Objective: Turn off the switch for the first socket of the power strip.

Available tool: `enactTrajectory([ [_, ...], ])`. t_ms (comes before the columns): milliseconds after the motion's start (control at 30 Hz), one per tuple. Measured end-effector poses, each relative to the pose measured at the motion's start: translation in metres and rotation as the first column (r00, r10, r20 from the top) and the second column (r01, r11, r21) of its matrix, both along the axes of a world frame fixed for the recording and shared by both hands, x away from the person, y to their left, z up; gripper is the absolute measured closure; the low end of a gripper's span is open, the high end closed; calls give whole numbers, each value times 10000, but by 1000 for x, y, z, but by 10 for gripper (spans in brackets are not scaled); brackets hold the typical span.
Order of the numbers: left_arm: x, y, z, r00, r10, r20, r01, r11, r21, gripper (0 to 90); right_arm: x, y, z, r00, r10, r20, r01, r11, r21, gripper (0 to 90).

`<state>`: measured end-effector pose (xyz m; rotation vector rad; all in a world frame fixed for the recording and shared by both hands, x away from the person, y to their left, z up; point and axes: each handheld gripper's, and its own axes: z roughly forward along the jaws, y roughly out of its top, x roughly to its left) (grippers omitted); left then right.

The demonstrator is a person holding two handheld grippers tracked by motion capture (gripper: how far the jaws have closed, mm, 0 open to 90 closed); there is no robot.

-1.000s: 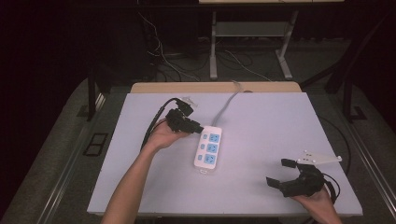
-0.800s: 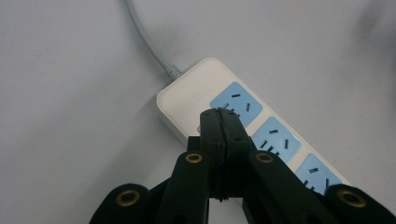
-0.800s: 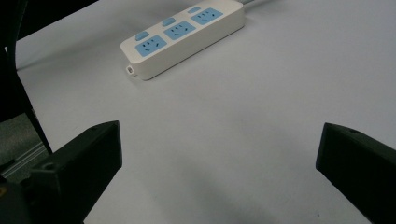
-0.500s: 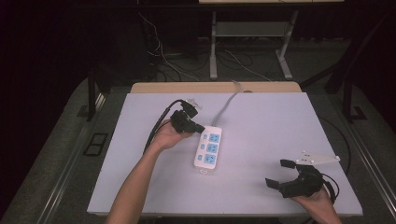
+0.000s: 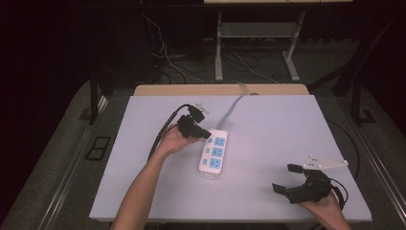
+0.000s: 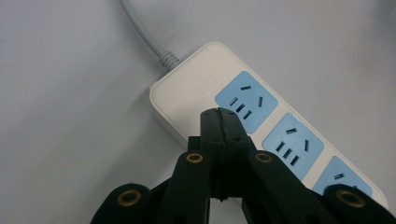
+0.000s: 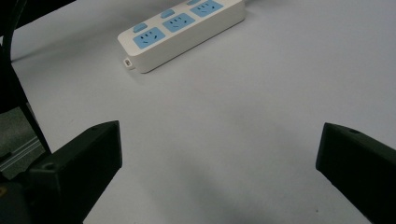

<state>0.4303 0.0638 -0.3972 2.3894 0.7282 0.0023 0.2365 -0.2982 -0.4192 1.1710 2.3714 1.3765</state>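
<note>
- The white power strip (image 5: 213,153) lies near the middle of the table (image 5: 287,129), its grey cord (image 5: 233,106) running off toward the far edge, and nothing is plugged into any of its blue sockets.
- The work looks to be at an early stage: the strip sits flat and undisturbed, and whatever is to be done to it, a press or a push by the look of the approach, seems not yet finished.
- The left gripper (image 6: 220,122) is right over the cord end of the strip, jaws clamped fully together with nothing between them.
- Its tip points down just beside the first blue socket (image 6: 245,101); whether it actually touches the white casing or hangs a hair above it cannot be told from the left gripper view.
- In the high view the left gripper (image 5: 200,132) sits at the strip's far end.
- The right gripper (image 5: 287,179) waits well apart near the front right corner, jaws spread wide and empty.
- It points across bare table toward the strip (image 7: 180,28).
</note>
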Motion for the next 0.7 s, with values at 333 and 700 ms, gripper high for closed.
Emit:
enactTrajectory([
  [333,3,-6,-10,9998,-100,-152,101,9999,40,893,0,0,0,10000,18,11,-18,10000,-90,2],
  [700,4,-7,-12,9998,-64,-182,62,9999,-91,895,-1,-1,0,10000,10,45,-10,9999,-133,2],
])
